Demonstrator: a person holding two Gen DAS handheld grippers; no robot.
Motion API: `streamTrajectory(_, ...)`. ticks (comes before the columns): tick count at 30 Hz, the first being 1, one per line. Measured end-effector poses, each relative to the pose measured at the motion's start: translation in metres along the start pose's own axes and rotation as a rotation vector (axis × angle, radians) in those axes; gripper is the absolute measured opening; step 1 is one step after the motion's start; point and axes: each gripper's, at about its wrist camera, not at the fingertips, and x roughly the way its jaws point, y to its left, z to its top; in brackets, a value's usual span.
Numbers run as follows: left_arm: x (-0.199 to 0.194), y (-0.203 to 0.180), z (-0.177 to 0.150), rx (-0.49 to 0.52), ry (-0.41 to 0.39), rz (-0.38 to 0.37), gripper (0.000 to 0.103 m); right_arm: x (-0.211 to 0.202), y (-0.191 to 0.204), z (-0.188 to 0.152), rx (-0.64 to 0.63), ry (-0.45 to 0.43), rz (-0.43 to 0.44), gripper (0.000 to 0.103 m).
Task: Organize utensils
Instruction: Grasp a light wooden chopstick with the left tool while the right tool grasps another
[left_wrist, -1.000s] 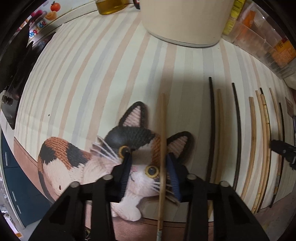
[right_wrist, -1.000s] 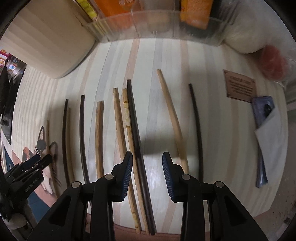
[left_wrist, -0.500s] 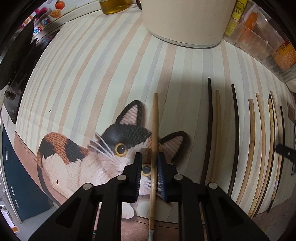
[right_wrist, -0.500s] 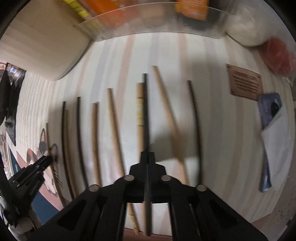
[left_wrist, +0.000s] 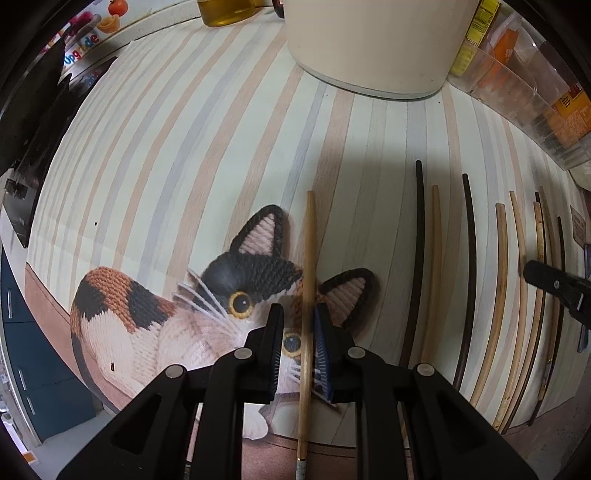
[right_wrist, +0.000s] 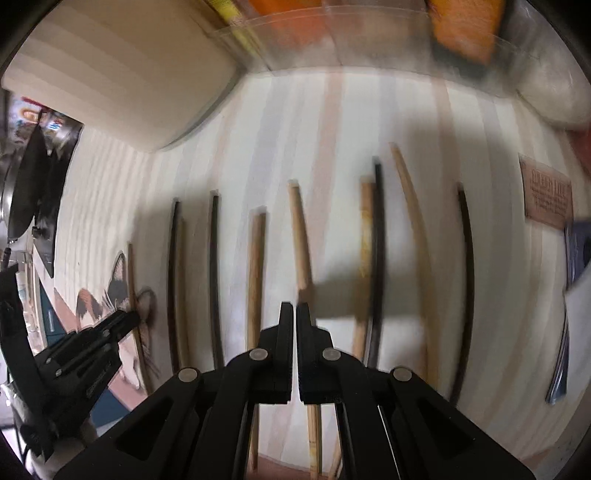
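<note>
Two grippers work over a striped mat (left_wrist: 207, 155) printed with a knitted cat (left_wrist: 192, 314). A cream tub (left_wrist: 373, 44) stands at the left view's 12 o'clock, as a second ago. A row of dark and pale chopsticks (right_wrist: 255, 273) lies at 3 o'clock there and across the right view. The left gripper (left_wrist: 298, 350), a second ago wide apart, now has its fingers drawn in around a pale chopstick (left_wrist: 309, 273) lying over the cat's face; whether both pads press it I cannot tell. The right gripper (right_wrist: 295, 314), formerly open over a dark chopstick (right_wrist: 378, 258), now has its fingers together on nothing, that stick at its 2 o'clock.
</note>
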Motion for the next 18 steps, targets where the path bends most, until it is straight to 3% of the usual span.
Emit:
streamTrajectory(2, 0.0, 0.0, 0.003, -0.001, -0.004, -0.001, 0.013, 0.003, 0.009, 0.003, -0.03, -0.003, -0.048, 0.003)
streamTrajectory(3, 0.001, 0.0, 0.006, -0.003, -0.003, -0.011, 0.004, 0.004, 0.013, 0.005, -0.049, -0.006, -0.079, 0.003)
streamTrajectory(4, 0.001, 0.001, 0.008, -0.008, 0.0, -0.012, 0.005, 0.005, 0.017, 0.005, -0.179, 0.06, -0.075, 0.001)
streamTrajectory(7, 0.002, 0.008, 0.012, -0.016, 0.006, -0.014, 0.004, 0.008, 0.029, 0.002, -0.199, 0.071, -0.117, 0.0)
streamTrajectory(14, 0.003, 0.031, 0.008, -0.049, 0.04, -0.048, 0.004, 0.012, 0.014, -0.023, -0.155, 0.22, 0.005, 0.0)
streamTrajectory(18, 0.003, 0.042, 0.008, -0.057, 0.046, -0.058, 0.005, 0.008, 0.01, -0.029, -0.1, 0.222, 0.054, 0.007)
